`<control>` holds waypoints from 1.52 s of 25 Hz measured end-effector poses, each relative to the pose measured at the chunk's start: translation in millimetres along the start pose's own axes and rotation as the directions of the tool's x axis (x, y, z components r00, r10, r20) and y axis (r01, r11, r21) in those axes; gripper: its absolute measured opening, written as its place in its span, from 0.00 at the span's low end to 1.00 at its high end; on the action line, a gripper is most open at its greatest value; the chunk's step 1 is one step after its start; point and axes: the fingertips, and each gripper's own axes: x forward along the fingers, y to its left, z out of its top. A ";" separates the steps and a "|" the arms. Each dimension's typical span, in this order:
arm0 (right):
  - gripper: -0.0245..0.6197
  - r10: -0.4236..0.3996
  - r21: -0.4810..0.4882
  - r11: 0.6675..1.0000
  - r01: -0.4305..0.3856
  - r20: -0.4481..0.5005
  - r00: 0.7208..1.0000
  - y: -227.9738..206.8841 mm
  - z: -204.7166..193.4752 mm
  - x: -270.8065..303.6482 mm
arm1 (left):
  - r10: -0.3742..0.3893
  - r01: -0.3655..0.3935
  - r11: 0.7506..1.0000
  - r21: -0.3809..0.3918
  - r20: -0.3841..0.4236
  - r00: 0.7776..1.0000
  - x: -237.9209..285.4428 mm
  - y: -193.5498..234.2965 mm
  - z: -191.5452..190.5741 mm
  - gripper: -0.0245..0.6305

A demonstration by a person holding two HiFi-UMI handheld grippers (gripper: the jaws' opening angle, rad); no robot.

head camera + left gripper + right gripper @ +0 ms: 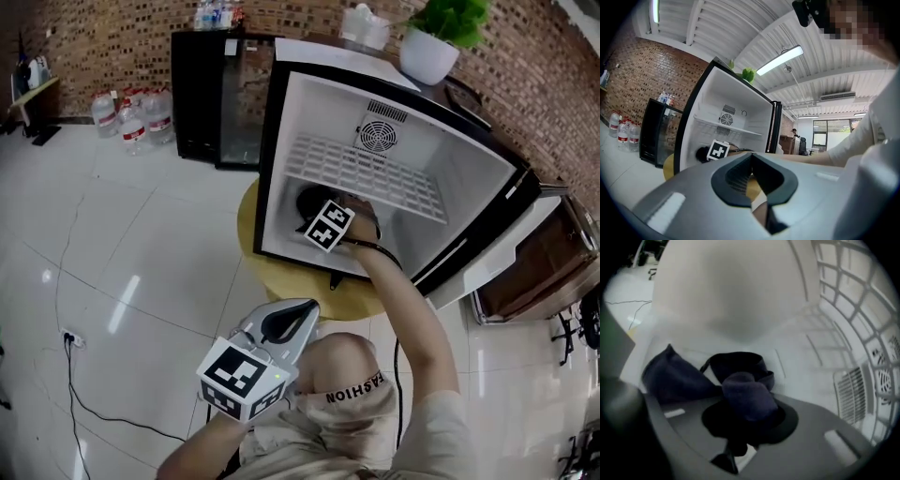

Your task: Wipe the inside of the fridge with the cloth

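Note:
The small fridge [291, 122] stands open on a round yellow table [281, 277]. My right gripper [319, 214] reaches into the fridge's lower compartment under the wire shelf [366, 173]. It is shut on the dark blue cloth [743, 392], which bunches between the jaws and trails left over the white fridge floor [797, 362]. In the head view the cloth [307, 200] shows as a dark lump just beyond the marker cube. My left gripper [302, 314] hangs shut and empty outside the fridge, above the person's knee, and its own view [751, 176] looks level at the open fridge [740, 112].
The fridge door [511, 253] swings open to the right. A fan vent [380, 136] sits in the back wall. A black cabinet [211, 94] and water bottles [131, 117] stand behind on the tiled floor. A potted plant [436, 37] sits on top of the fridge. A cable [84, 394] runs across the floor.

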 end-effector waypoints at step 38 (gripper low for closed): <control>0.16 -0.034 -0.144 0.989 -0.032 -0.432 0.901 7.0 -123.1 -69.2 | -0.017 0.017 0.999 0.043 -0.021 1.000 10.0 -17.0 -2.8 0.04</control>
